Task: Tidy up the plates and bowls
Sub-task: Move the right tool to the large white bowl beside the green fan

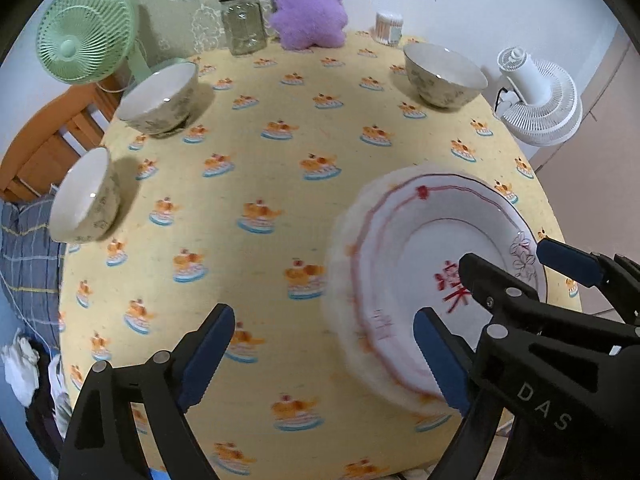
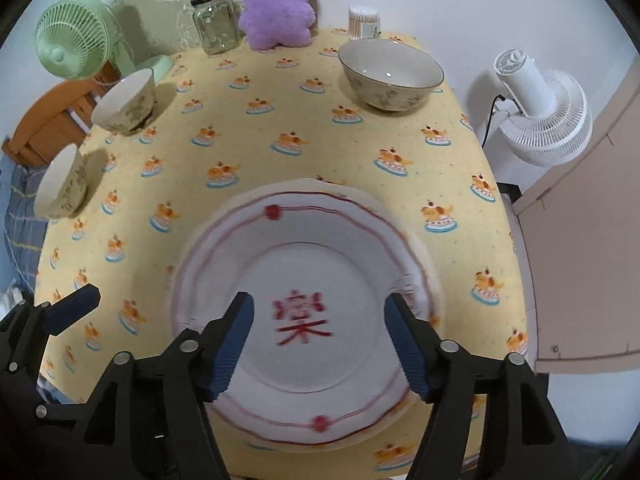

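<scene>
A white plate (image 1: 404,264) with red rim lines and a red character lies on the yellow tablecloth (image 1: 248,184), near its front right. My left gripper (image 1: 324,312) stands open above the cloth, its right finger over the plate's left rim, and it holds nothing. My right gripper (image 2: 320,300) hangs open over the middle of the plate (image 2: 304,256), with its pads clear of it. Three patterned bowls stand upright: one at the far right (image 2: 390,74) and two along the left edge (image 2: 126,102) (image 2: 62,188).
Along the back stand a green fan (image 1: 84,32), a glass jar (image 1: 242,20), a purple plush (image 1: 308,4) and a tub of cotton swabs (image 1: 388,26). A white fan (image 2: 540,112) and a beige panel (image 2: 580,240) are off the right edge, a wooden chair (image 1: 48,140) off the left.
</scene>
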